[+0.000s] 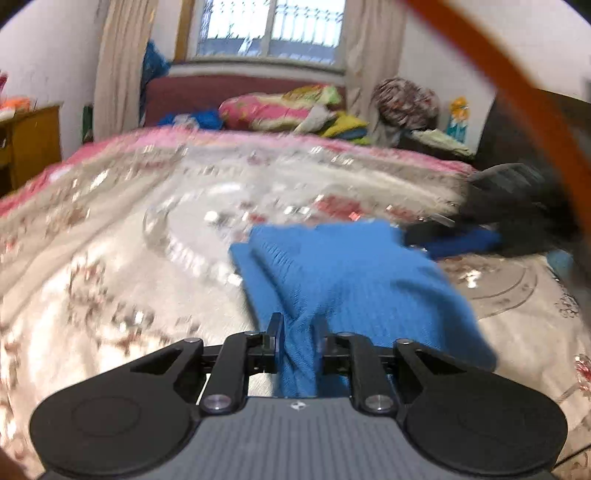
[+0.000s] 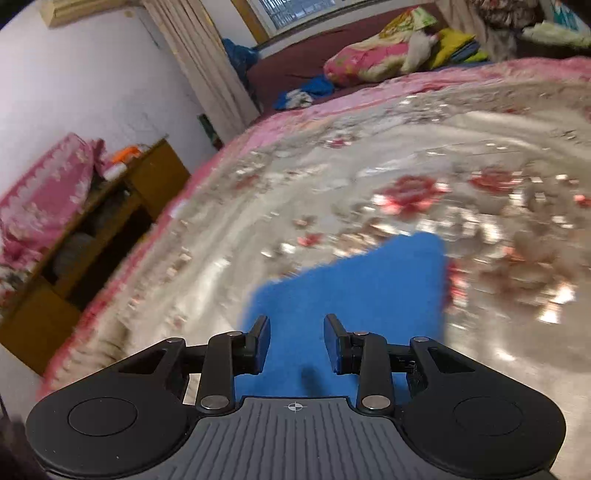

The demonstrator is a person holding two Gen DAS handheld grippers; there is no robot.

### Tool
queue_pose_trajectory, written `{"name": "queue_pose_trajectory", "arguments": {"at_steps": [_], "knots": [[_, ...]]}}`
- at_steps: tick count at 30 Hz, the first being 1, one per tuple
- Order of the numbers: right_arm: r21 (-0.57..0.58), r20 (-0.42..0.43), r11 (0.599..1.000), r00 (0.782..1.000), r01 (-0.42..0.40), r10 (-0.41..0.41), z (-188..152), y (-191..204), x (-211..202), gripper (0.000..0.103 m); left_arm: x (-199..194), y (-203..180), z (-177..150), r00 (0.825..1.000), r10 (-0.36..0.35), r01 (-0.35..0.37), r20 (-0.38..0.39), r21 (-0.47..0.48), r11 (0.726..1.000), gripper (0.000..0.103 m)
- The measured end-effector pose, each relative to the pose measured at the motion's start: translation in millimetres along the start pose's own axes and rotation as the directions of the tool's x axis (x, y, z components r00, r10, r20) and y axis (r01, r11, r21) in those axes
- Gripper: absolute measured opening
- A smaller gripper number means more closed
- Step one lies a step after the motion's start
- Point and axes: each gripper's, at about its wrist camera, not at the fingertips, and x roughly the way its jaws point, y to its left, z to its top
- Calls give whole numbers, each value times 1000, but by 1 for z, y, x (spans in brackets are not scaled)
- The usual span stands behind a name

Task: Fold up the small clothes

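Left wrist: left gripper (image 1: 298,332) angled downward, blue knit garment (image 1: 351,280) between jaws.

Right tool (image 2: 296,341) hangs over blue garment (image 2: 354,295), jaws parted; floral bedspread (image 2: 369,166) beneath

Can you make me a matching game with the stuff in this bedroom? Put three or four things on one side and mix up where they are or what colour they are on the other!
Things:
1. knitted garment
2. wooden cabinet
3. window
4. bedspread

Descriptions:
A. behind the bed, between curtains
B. blue, bunched between the left gripper fingers
C. beside the bed, by the wall
D. shiny, with red flowers

Pairs: 1-B, 2-C, 3-A, 4-D
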Motion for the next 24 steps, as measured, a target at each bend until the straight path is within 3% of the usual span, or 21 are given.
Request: {"name": "queue_pose_trajectory", "arguments": {"at_steps": [4, 8, 10, 12, 15, 24], "knots": [[-2, -18, 998, 998, 66, -66, -26, -19, -4, 33, 4, 2, -6, 1000, -1, 1, -22, 1, 1000, 32], [57, -16, 997, 999, 43, -42, -39, -32, -8, 38, -5, 7, -6, 999, -34, 33, -21, -44, 998, 32], [85, -10, 996, 1000, 7, -6, -40, -37, -12, 49, -13, 13, -4, 997, -80, 79, -5, -72, 994, 32], [94, -10, 995, 1000, -17, 18, -42, -41, -12, 69, -15, 18, 0, 994, -113, 113, 7, -104, 988, 36], [114, -37, 993, 999, -21, 26, -47, -46, -2, 71, -7, 21, 3, 992, -128, 127, -1, -124, 984, 47], [254, -43, 963, 994, -89, 103, -59, -66, 25, 77, 21, 27, -5, 983, -171, 160, -69, -134, 978, 51]]}}
